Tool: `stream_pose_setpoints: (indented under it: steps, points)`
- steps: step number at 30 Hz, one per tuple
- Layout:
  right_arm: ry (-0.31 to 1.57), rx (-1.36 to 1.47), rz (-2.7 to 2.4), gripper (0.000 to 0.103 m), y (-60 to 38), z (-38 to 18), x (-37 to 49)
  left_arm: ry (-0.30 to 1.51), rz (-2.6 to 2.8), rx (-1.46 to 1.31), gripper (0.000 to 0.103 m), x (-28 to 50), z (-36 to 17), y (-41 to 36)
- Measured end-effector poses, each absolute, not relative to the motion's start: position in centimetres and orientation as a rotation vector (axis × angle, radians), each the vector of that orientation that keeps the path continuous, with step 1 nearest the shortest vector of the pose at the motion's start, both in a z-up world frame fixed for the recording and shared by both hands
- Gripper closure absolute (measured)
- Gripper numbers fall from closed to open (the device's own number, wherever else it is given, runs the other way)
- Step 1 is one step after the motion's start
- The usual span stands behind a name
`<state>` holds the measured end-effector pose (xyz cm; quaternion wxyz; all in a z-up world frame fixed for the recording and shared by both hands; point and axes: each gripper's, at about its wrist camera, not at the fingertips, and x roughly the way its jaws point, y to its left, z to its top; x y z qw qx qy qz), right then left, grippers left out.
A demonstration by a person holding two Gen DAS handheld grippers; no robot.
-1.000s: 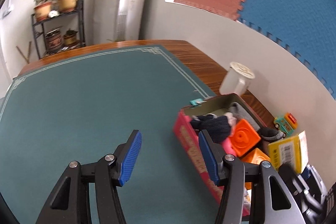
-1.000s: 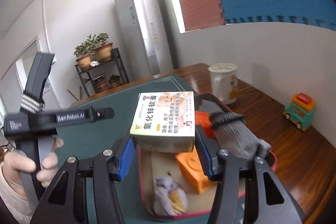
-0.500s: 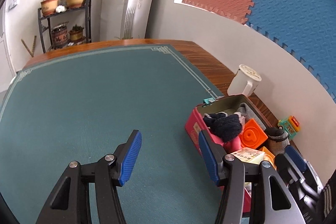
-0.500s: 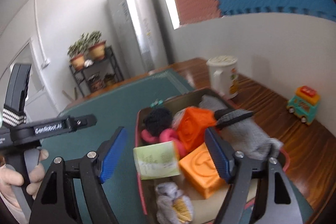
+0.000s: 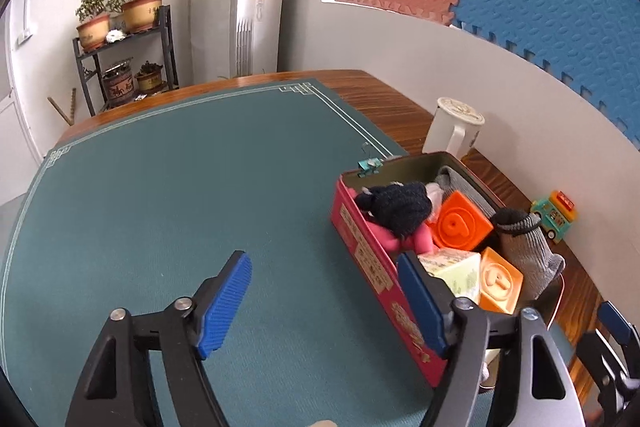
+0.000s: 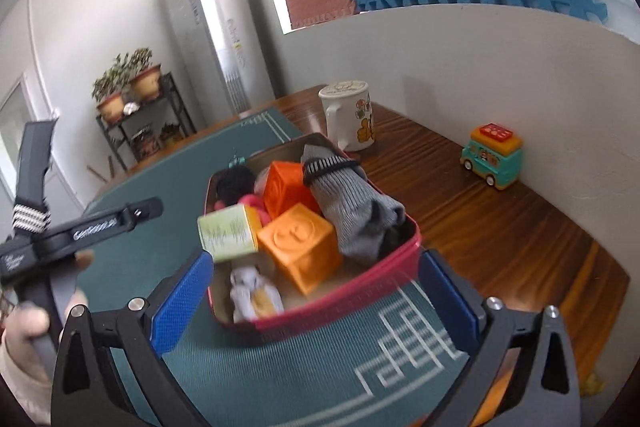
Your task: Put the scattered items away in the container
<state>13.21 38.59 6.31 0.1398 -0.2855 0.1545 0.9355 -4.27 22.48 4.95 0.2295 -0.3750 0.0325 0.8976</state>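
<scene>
Tongs on the left (image 5: 324,303) stand spread wide and hold nothing, hovering over the green mat (image 5: 160,195) that covers the wooden surface (image 5: 384,107). In this left wrist view, a red tin (image 5: 372,259) sits to their right, at the mat's edge. It holds a dark knitted item (image 5: 396,205), something pink (image 5: 420,239), two orange blocks (image 5: 460,227), a pale green carton (image 5: 452,269) and a grey sock (image 5: 524,243) draped over the far rim. A small teal binder clip (image 5: 369,165) is at the tin's far corner; whether it is clipped to the rim or lies on the mat cannot be told. A white mug (image 5: 452,127) and a toy bus (image 5: 554,209) stand on the bare wood outside the tin.

Right wrist view: the right tongs (image 6: 314,295) are also spread and empty, poised above the near end of the tin (image 6: 340,297). The carton (image 6: 228,233) leans tilted against an orange block (image 6: 300,247); a small pale bundle (image 6: 254,291) lies on the tin floor.

Judging by looks, the carton is light thin card that would crush under a hard squeeze, so its flat sides suit a gentle pinch. The sock is soft and would sag; gather it mid-length. The toy bus looks like hard, smooth plastic, best gripped across its flat sides. Whether the bus and mug count as scattered items is unclear.
</scene>
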Motion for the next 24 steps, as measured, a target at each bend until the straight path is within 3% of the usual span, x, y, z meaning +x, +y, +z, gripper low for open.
stream_pose_setpoints:
  steps: [12, 16, 24]
  points:
    - [0.332, -0.998, 2.640, 0.001, 38.5, 5.2, 14.0, 0.189, 2.424, -1.076, 0.018, -1.1, 4.1, 24.8]
    - [0.335, -0.953, 2.679, 0.001, 37.9, 6.2, 13.9, 0.186, 2.416, -1.056, 0.008, -0.4, 4.7, 24.8]
    - [0.323, -0.972, 2.693, 0.001, 36.9, 5.9, 13.0, 0.205, 2.400, -1.060, 0.008, -0.3, 4.4, 25.1]
